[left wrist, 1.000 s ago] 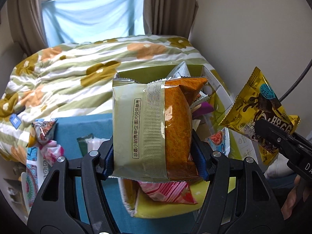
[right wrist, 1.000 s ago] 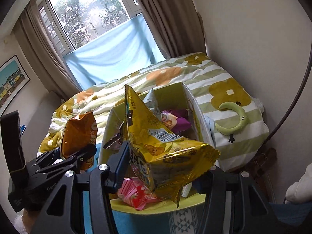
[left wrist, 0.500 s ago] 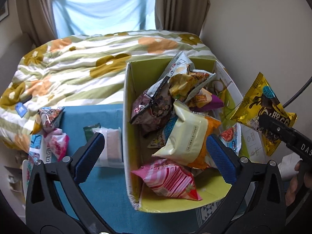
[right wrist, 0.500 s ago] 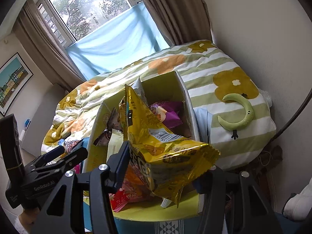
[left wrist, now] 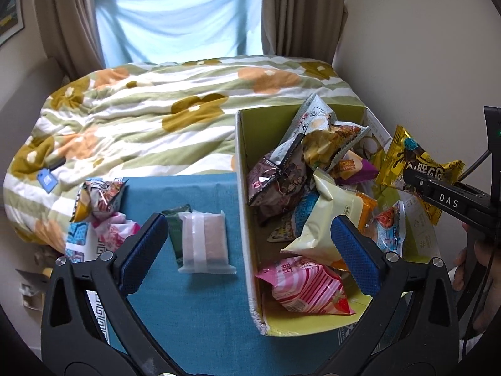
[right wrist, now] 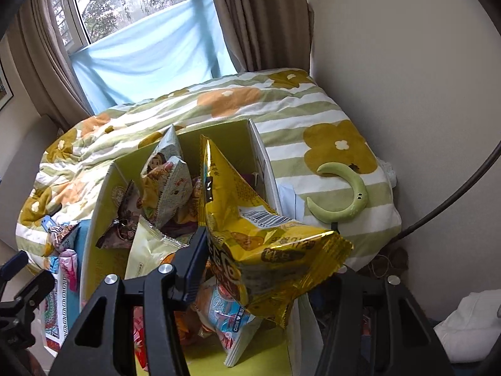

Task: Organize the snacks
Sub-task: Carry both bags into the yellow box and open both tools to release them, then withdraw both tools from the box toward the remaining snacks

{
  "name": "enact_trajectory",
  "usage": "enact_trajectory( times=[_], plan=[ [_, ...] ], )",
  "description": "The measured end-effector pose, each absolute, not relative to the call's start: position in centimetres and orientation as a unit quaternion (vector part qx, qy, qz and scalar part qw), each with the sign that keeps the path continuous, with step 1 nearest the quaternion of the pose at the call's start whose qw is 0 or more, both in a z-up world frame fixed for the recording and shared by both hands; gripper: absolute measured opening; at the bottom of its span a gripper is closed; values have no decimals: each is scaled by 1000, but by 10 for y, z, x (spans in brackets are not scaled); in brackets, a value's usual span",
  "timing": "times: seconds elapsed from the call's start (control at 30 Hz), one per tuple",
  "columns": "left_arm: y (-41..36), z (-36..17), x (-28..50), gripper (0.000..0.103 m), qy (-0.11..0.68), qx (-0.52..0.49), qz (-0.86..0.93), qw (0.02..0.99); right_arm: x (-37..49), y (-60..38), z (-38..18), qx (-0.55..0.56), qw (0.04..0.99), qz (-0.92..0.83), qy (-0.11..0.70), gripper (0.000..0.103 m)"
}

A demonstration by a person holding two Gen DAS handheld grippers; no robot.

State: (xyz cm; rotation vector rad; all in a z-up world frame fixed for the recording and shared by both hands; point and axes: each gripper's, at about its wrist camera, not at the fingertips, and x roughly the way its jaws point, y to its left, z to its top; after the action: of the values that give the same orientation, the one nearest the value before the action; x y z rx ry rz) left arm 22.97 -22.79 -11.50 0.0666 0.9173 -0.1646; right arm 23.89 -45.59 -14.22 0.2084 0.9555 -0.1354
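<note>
A green-lined cardboard box (left wrist: pixel 241 188) stands on the blue cloth, heaped with several snack packets. A cream-and-orange packet (left wrist: pixel 332 219) lies on the heap, just beyond my left gripper (left wrist: pixel 247 222). That gripper is wide open, holds nothing, and straddles the box's left wall. My right gripper (right wrist: pixel 269 257) is shut on a gold foil packet (right wrist: pixel 250 235) and holds it above the box's right half (right wrist: pixel 260 156). From the left wrist view the gold packet (left wrist: pixel 416 169) hangs at the box's right rim. Left of the box lie a white translucent packet (left wrist: pixel 206 238) and a green one (left wrist: pixel 177 219).
More packets are piled at the cloth's left edge (left wrist: pixel 100 200). A bed with a flowered quilt (left wrist: pixel 156 119) lies behind the box, with a green crescent toy (right wrist: pixel 347 194) on it. A wall stands close on the right. A person's hand (left wrist: pixel 469 269) holds the right gripper.
My left gripper opened and the cream-and-orange packet dropped into the box; the gripper then drew back to the left. My right gripper came lower and closer over the box with the gold packet.
</note>
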Motion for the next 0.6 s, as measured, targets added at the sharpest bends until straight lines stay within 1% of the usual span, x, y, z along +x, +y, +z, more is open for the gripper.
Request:
enact_trajectory(
  times=[0.03, 0.1, 0.13, 0.17, 0.37, 0.6],
  plan=[
    [-226, -117, 230, 103, 444, 32, -78, 892, 241, -456, -145, 102, 879, -68, 460, 53],
    [-223, -120, 231, 103, 447, 31, -78, 891, 238, -454, -147, 108, 882, -76, 453, 71],
    [-221, -121, 230, 103, 447, 30, -78, 890, 236, -452, -146, 107, 886, -77, 445, 95],
    [-219, -122, 230, 103, 448, 28, -79, 890, 232, -450, -144, 103, 891, -75, 435, 103],
    [-215, -127, 227, 103, 455, 26, -82, 886, 219, -440, -139, 67, 901, -68, 423, 103],
    [-215, -114, 214, 103, 449, 33, -75, 890, 208, -446, -124, 86, 904, -54, 416, 103]
  ],
)
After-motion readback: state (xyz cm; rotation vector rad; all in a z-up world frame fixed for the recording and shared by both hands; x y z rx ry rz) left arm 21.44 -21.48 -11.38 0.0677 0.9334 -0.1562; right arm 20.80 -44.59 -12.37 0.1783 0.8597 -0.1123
